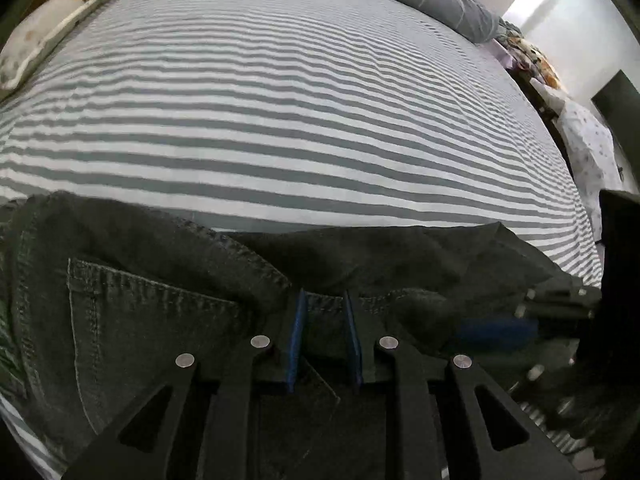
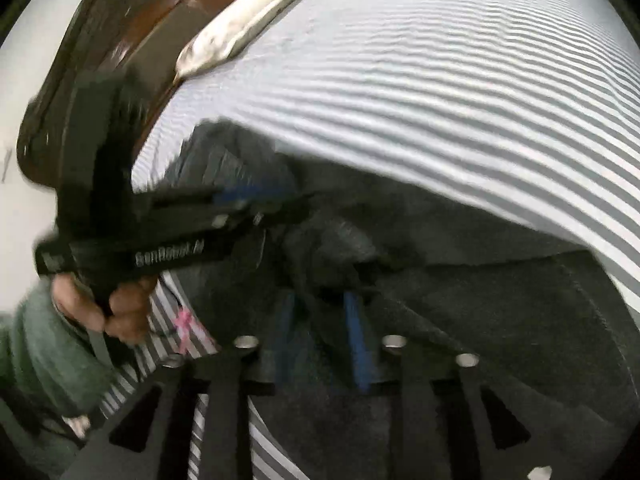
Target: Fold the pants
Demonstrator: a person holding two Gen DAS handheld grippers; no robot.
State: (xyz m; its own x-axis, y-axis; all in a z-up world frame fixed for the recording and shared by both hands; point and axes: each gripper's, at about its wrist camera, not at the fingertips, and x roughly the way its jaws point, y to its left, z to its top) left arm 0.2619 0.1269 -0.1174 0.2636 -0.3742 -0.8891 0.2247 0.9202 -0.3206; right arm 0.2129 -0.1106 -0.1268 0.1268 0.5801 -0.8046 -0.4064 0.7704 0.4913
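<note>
Gripping the dark pants (image 1: 140,300), each hand-held gripper, left (image 1: 325,300) and right (image 2: 320,300), clamps fabric on the striped bed (image 1: 280,120).

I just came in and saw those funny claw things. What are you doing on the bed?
A person is folding dark jeans on a bed with a striped sheet, using a handheld gripper in each hand. The left gripper has its blue pads around a seamed edge of the jeans. The right gripper is over the same dark cloth, but that view is blurred, so its grip is unclear. The jeans are bunched, not yet folded flat.
</note>
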